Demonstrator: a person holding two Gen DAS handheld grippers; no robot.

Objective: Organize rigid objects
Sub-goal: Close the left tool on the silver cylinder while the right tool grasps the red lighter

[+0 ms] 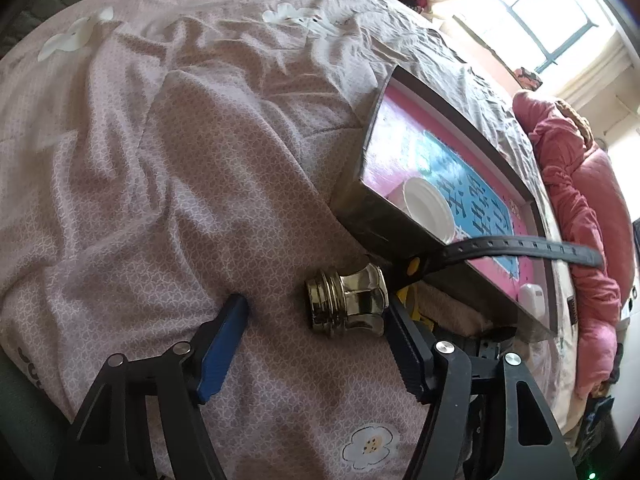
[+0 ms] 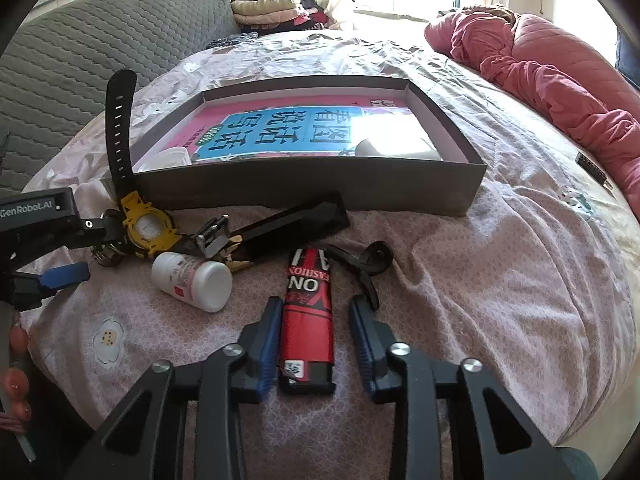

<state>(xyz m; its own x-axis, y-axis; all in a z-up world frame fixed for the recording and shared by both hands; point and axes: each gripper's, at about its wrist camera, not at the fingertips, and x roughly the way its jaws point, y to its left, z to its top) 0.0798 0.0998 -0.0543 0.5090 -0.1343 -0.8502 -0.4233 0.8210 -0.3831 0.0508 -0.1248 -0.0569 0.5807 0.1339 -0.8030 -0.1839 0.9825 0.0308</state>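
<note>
A gold metal cap (image 1: 346,300) lies on its side on the pink bedsheet between the fingers of my left gripper (image 1: 316,308). The jaws stand wide, and the cap rests close against the right finger. In the right wrist view a red and black lighter (image 2: 308,316) lies lengthwise between the fingers of my right gripper (image 2: 315,304). The left pad is against it and a gap shows at the right pad. A shallow dark box (image 2: 312,196) lies beyond, with a pink and blue book (image 2: 288,132) inside it.
A yellow watch (image 2: 148,228) with a black strap leans on the box corner. A white pill bottle (image 2: 192,280), a nail clipper (image 2: 216,236), a flat black case (image 2: 296,220) and a black cord (image 2: 368,264) lie nearby. A red quilt (image 2: 540,68) is heaped at the right.
</note>
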